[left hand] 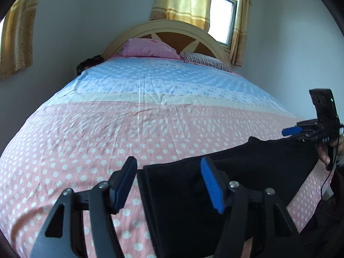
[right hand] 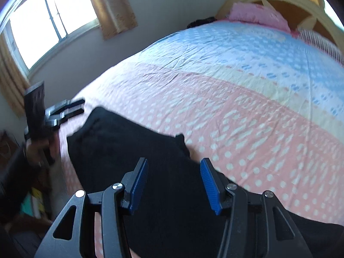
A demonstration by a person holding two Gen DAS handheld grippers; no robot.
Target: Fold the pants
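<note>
Black pants (left hand: 215, 178) on bedsheet (left hand: 129, 118) — lower part cut off | both jaws agape — empty

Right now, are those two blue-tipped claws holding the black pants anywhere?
No. The left gripper and the right gripper are both open above the black pants, with nothing between their fingers.

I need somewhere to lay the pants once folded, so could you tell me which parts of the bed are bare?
The pink dotted stretch beyond the black pants is bare, as is the blue band up to the pillows. The near edge is crowded: pants, left gripper and right gripper.
</note>
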